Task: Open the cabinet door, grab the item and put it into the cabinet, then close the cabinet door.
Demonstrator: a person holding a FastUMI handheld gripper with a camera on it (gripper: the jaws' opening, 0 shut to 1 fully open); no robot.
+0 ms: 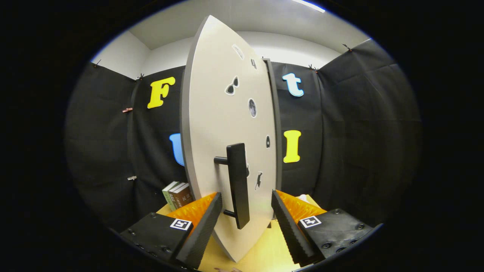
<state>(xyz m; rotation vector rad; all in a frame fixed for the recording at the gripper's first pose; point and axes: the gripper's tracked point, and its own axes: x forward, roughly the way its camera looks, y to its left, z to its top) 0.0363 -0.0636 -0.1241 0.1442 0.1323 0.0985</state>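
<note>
The gripper (245,215) faced the cabinet door (223,124), which stood swung out toward the camera, its pale face turned a little to the right and its near edge on the left. The fingers (200,230) were spread wide apart, one on each side of the door's dark bar handle (239,185). The handle stood upright between them, fixed to the door by two short posts, and its lower end hung in the gap between the fingers. Neither finger pressed on the handle; a clear space showed on both sides, so the fingers held nothing.

Several small stickers (232,86) dotted the door's face above and beside the handle. Behind the door's right edge, a dark frame strip of the cabinet (273,113) rose upright.

Beyond the left finger, a few books (177,194) stood upright on the yellow worktop (261,253), close to the door's lower left edge. Beyond the right finger, a small pale thing (303,197) lay on the worktop, too hidden to name. Which of these was the item to be stowed could not be told.
</note>
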